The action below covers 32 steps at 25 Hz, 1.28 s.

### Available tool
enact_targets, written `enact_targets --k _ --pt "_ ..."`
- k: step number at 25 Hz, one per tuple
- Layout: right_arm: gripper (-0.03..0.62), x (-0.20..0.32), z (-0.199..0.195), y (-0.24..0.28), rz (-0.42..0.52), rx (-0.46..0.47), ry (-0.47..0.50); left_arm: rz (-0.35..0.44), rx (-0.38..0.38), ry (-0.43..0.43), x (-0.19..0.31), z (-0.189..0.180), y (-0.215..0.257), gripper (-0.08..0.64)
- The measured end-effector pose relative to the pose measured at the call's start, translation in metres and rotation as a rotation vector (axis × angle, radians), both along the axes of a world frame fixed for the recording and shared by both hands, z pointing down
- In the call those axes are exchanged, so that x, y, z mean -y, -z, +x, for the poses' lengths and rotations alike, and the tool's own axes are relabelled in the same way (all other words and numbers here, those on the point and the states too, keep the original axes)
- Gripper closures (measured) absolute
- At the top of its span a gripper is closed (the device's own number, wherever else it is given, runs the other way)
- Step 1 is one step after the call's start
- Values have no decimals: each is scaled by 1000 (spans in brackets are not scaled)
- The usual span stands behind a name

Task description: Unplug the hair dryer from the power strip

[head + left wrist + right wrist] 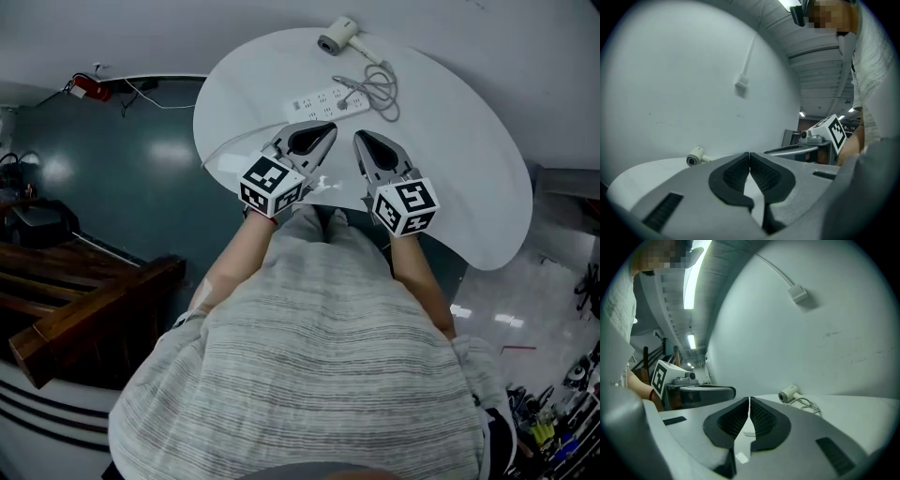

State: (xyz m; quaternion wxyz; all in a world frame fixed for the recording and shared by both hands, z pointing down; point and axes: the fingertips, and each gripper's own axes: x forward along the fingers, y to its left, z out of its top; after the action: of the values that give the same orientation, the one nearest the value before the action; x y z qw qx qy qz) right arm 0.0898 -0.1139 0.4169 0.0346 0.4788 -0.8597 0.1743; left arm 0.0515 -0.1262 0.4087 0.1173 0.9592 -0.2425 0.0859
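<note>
A white hair dryer (337, 36) lies at the far edge of the white table (469, 169). Its grey cord (377, 89) coils beside it and runs to a white power strip (323, 100) in the middle. My left gripper (330, 126) and right gripper (357, 135) hover side by side just short of the strip, both shut and empty. The left gripper view shows the closed jaws (749, 154) with the dryer (695, 157) beyond them to the left. In the right gripper view the closed jaws (749, 400) point left of the dryer (789, 393) and cord (807, 404).
A white wall (693, 70) with a cable box (742, 85) rises right behind the table. A red fire extinguisher (89, 87) lies on the dark floor at left, and wooden furniture (84, 300) stands nearer. Tools clutter the floor at lower right (553, 422).
</note>
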Motion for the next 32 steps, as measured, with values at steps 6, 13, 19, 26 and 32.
enact_targets --k 6,13,19,26,32 --pt "565 13 1 -10 -28 8 -29 -14 59 -48 23 3 -18 552" --pt "565 27 -1 -23 -54 9 -55 -22 138 -87 45 1 -38 551" --pt "565 37 2 -32 -72 12 -77 -15 256 -150 54 5 -64 407" --pt "565 45 5 -37 -86 16 -109 -3 348 -194 66 10 -86 263" --pt "565 48 11 -40 -97 19 -146 4 440 -227 76 9 -109 182"
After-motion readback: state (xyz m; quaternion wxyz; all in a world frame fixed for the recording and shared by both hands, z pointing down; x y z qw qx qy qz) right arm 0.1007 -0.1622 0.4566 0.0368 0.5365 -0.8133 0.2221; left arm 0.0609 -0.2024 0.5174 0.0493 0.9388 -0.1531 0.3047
